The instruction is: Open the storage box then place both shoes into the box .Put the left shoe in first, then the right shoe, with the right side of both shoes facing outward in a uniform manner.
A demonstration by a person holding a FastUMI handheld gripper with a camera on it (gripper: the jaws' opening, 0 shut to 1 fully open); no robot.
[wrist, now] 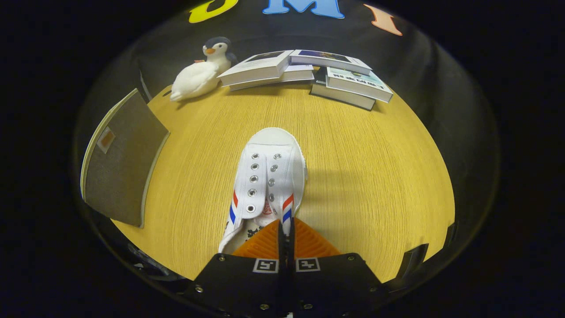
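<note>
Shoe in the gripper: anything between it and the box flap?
Nothing visible. The gripper is shut on the white shoe's collar; only bare table lies between it and the grey flap.

White shoe (269, 176) with red and blue stripes and silver eyelets; yellow wood-grain surface (375, 176); white penguin toy (201, 73) with grey head, orange beak; grey-brown box lid (121, 163).

shoe (269, 176) heel hidden by gripper (286, 229)
</note>
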